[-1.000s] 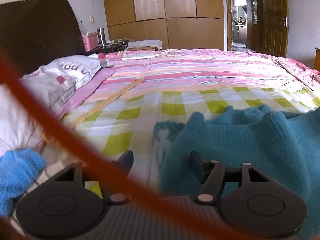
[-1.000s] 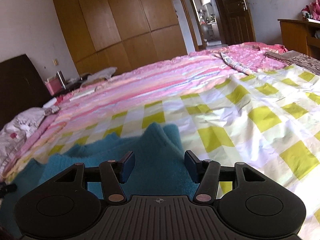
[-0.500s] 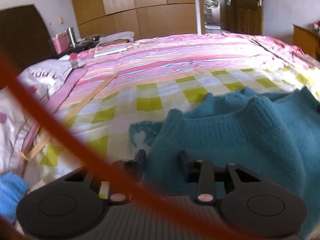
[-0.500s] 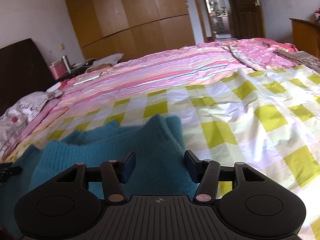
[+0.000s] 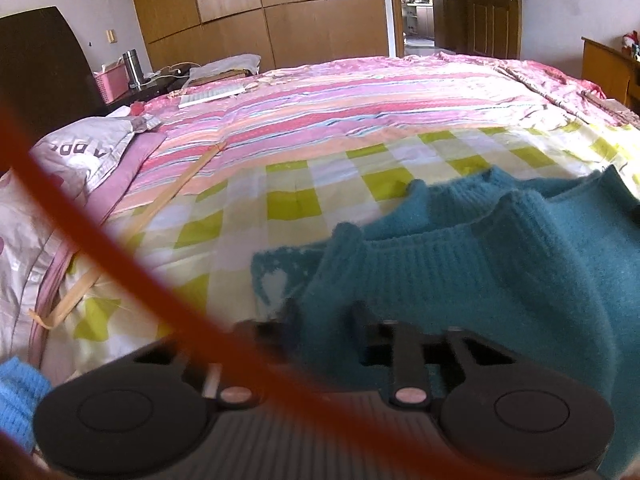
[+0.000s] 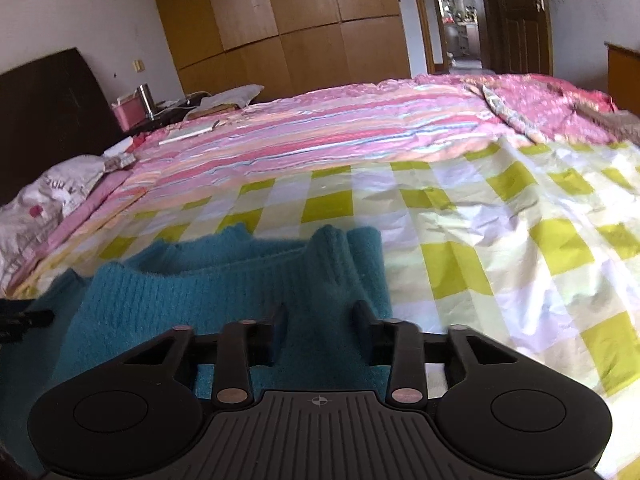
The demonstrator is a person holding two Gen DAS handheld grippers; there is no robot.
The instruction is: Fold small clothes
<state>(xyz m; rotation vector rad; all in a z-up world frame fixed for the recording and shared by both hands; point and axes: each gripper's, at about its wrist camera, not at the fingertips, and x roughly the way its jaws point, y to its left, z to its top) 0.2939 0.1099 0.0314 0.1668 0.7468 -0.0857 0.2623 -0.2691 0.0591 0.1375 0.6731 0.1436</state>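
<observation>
Cloth, wood and matt black plastic in a bedroom

The teal sweater (image 5: pixel 500 280) is a thick knitted wool-like cloth, fuzzy and matt, with a ribbed edge. The checked sheet (image 6: pixel 500 248) under it is thin smooth cloth with fine creases, and the striped cover (image 5: pixel 340 104) behind it looks a little shiny, like satin. The left gripper (image 5: pixel 324 320) and the right gripper (image 6: pixel 320 320) are of matt black plastic with a ribbed body and small metal-looking pins. The wardrobe (image 6: pixel 288 20) is of smooth brown wood with a soft sheen. The flask (image 5: pixel 134 66) looks like brushed metal. The basket (image 5: pixel 110 84) beside it seems pink plastic.
</observation>
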